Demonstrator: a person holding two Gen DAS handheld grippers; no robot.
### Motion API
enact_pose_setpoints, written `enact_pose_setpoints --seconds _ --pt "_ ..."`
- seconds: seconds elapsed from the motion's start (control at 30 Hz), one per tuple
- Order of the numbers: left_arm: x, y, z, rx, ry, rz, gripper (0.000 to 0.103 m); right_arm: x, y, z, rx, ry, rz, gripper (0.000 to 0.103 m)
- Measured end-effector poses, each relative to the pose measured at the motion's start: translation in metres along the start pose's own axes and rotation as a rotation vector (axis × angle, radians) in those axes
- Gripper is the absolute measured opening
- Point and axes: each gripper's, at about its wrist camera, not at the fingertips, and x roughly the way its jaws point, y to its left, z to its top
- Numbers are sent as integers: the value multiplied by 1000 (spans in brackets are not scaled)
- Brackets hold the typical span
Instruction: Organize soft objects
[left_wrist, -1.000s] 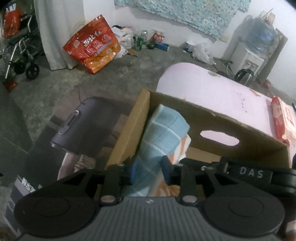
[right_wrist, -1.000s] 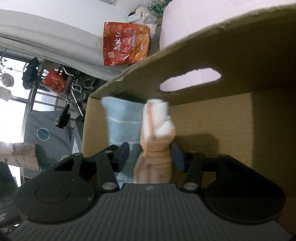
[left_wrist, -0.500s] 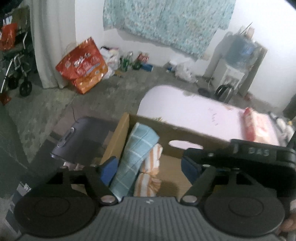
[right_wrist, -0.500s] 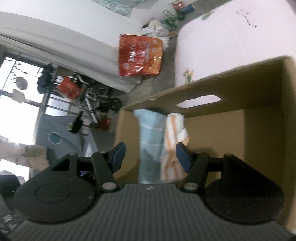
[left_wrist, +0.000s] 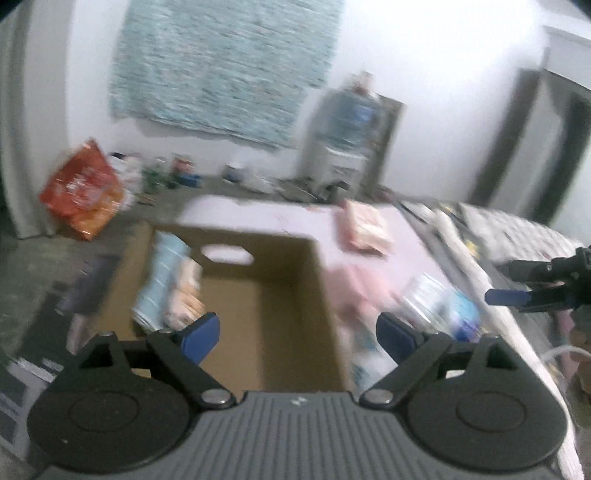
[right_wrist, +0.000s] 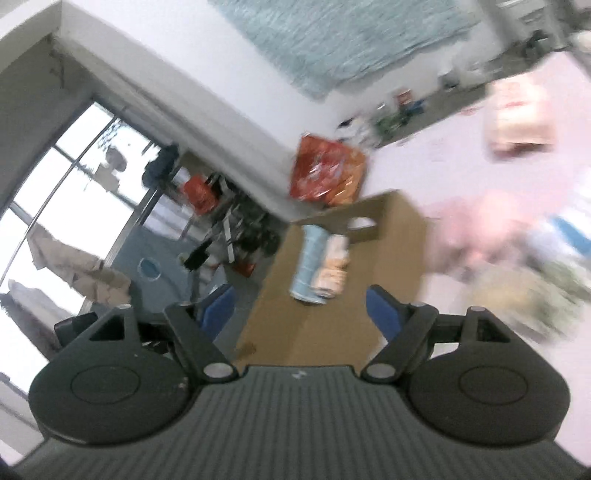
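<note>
two rolled towels, a blue one (left_wrist: 160, 280) and an orange one (left_wrist: 186, 291), stand side by side at the left end of the cardboard box (left_wrist: 258, 332). the left tongs (left_wrist: 297, 336) and the right tongs (right_wrist: 299, 308) are both opening wide, with nothing in them. that step looks done. next, i think, comes a pick from the blurry soft pile (left_wrist: 424, 295) on the pink table (left_wrist: 295, 221) just beside the box.

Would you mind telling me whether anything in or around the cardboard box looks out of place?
Nothing stands out. The blue towel and the orange towel stand side by side at the left end of the box. The frames are blurred, so small faults could go unseen.
</note>
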Motion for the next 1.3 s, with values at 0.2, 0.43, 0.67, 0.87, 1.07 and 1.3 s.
enact_pose_setpoints --seconds 0.2,0.43,0.67,0.87,1.07,1.3 --pt "9 -66 -55 84 80 -116 84 -81 -76 -94 133 -26 -83 77" --pt "41 -125 -100 159 224 -220 68 -50 -144 -192 376 150 -132 48" --pt "69 -151 -115 261 237 -86 65 25 -161 -223 500 204 -5 35" --pt "82 -144 -97 250 208 -2 65 55 -168 -213 553 153 39 35" --pt "89 -142 -90 243 207 3 69 65 -175 -216 555 134 66 39" --pt "95 -149 -86 280 190 0 72 12 -183 -228 494 66 72 80"
